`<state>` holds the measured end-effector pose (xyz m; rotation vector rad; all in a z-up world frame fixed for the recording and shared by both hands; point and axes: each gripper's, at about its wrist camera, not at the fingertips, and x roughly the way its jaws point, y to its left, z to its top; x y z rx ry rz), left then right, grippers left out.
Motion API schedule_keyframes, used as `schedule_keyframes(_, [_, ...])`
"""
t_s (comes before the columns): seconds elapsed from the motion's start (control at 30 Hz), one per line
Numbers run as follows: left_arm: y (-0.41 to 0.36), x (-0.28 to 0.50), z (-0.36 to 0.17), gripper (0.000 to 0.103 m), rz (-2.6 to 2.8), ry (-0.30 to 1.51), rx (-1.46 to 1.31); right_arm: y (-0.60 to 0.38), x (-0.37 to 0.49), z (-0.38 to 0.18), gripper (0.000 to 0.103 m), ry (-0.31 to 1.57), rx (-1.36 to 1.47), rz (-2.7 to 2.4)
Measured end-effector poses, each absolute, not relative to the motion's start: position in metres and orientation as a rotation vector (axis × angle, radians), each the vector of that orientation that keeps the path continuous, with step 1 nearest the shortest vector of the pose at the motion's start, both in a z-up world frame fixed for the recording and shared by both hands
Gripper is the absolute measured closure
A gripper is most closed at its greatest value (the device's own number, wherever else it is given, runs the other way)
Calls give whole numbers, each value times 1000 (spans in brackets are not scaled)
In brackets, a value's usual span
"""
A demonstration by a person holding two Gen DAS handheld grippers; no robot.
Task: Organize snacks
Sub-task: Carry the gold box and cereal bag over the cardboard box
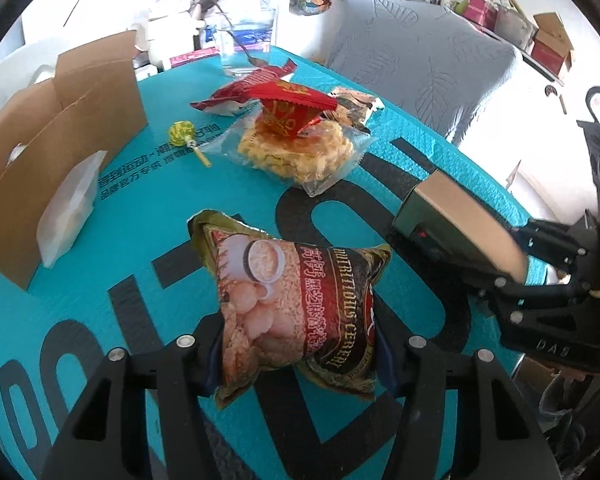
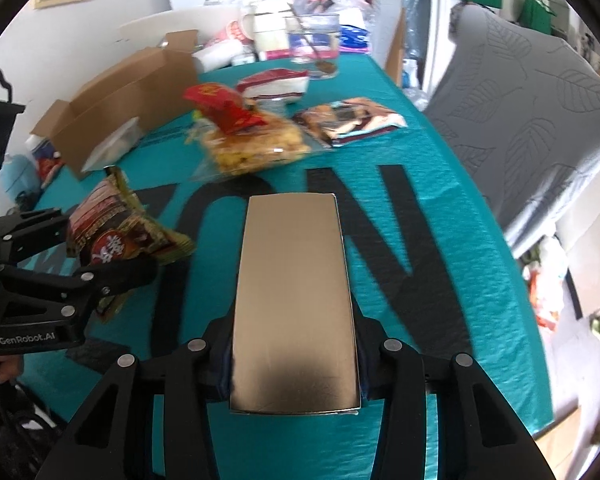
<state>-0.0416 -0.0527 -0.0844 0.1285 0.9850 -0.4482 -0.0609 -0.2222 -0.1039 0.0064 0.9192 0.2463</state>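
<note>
My left gripper point(image 1: 298, 354) is shut on a cereal packet point(image 1: 296, 304), held above the teal table point(image 1: 140, 216); the packet also shows in the right wrist view point(image 2: 116, 232). My right gripper point(image 2: 296, 364) is shut on a flat tan box point(image 2: 296, 300), also seen in the left wrist view point(image 1: 456, 224). Ahead lie a clear bag of yellow snacks point(image 1: 300, 152) with a red packet point(image 1: 292, 108) on top, a red-and-white packet point(image 1: 244, 88), a brown packet point(image 1: 356, 106) and a lollipop point(image 1: 186, 136). An open cardboard box point(image 1: 60, 140) stands at the left.
A white packet point(image 1: 70, 212) leans on the cardboard box. A glass of water with a spoon point(image 1: 246, 44) stands at the table's far edge among bottles and clutter. A grey chair point(image 1: 424, 64) stands beyond the right edge.
</note>
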Motion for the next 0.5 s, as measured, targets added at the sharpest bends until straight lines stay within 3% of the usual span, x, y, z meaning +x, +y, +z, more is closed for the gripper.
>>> schedule_keyframes(0.5, [6,-56,-52,46,-300,920,14,-157,-53,-83,59,873,-55,487])
